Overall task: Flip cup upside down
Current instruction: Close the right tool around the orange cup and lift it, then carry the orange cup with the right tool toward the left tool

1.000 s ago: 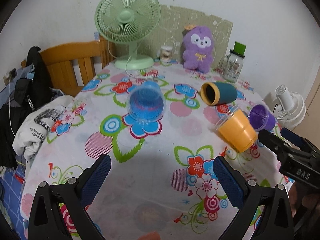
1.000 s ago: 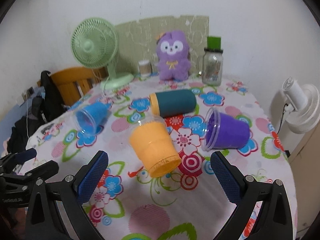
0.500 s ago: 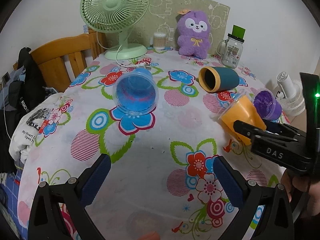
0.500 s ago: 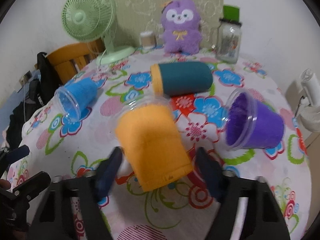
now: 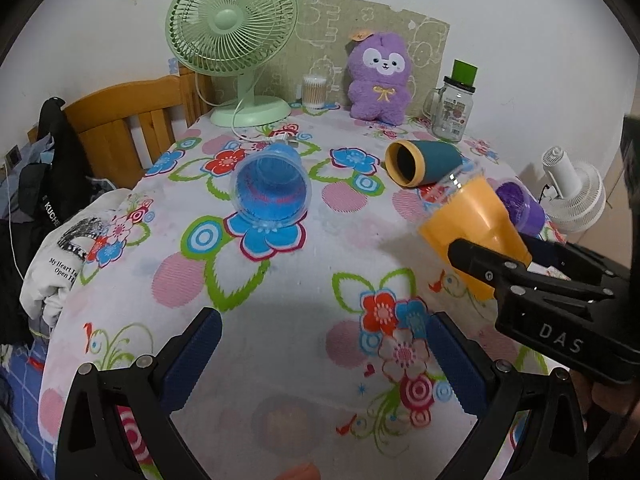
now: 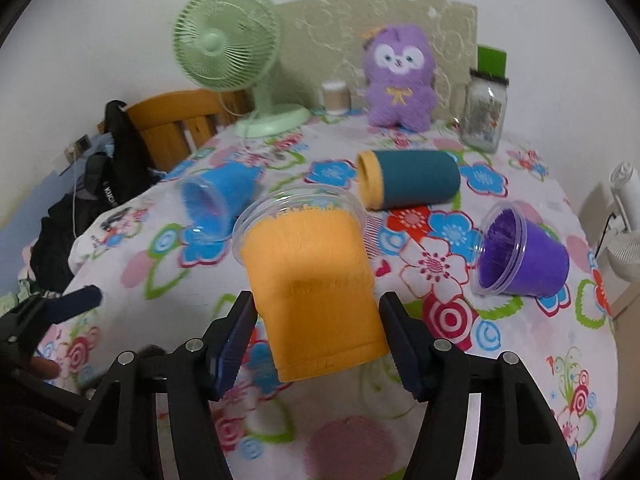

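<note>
My right gripper (image 6: 318, 340) is shut on the orange cup (image 6: 312, 276), gripping its lower body and holding it off the table with the clear rim tilted up and away. The cup (image 5: 472, 224) and the right gripper also show at the right of the left wrist view. My left gripper (image 5: 320, 356) is open and empty above the near part of the floral tablecloth (image 5: 280, 304). A blue cup (image 5: 272, 196), a teal cup with a yellow rim (image 5: 424, 162) and a purple cup (image 6: 520, 258) lie on their sides.
A green fan (image 5: 232, 40), a purple plush toy (image 5: 380, 76), a cotton-swab box (image 5: 314, 92) and a glass jar (image 5: 454, 106) stand along the back edge. A wooden chair (image 5: 132, 120) with clothes is at the left. A white fan (image 5: 572, 196) stands off the right edge.
My right gripper has closed on the orange cup and lifted it off the table, tilting its rim upward. The left gripper has stayed open and pulled back slightly.
</note>
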Available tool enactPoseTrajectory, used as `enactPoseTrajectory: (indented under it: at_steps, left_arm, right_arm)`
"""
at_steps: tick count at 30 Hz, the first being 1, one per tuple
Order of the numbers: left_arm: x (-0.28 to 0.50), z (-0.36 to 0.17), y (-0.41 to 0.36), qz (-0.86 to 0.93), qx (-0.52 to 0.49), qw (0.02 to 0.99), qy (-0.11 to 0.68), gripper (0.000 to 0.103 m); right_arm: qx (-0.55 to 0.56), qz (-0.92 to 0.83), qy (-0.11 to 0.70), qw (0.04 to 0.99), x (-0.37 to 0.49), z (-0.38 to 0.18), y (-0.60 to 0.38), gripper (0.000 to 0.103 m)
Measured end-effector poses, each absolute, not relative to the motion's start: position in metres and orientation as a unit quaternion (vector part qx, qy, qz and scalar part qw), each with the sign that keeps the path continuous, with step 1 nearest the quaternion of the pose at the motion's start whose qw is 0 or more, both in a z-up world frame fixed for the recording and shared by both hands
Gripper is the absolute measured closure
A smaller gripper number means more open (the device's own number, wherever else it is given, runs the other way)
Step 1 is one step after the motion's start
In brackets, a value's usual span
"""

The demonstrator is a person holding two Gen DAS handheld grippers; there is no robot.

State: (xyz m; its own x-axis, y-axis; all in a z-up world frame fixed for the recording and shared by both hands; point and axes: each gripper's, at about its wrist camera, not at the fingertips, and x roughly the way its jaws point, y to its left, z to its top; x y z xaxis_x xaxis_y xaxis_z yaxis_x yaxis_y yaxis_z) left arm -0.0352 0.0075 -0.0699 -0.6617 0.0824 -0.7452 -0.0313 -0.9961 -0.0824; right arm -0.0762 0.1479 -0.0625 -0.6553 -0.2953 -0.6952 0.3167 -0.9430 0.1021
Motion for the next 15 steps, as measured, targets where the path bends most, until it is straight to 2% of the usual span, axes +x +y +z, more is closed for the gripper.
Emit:
enactPoseTrajectory:
  at_steps: [15]
  left_arm:
    - [0.035,-0.086,0.005,0.907,-0.419,0.036,-0.022,0.0]
  right_arm:
    - [0.416,-0.894,0.003,0.167,-0.016,-0.09,0.126,0.04]
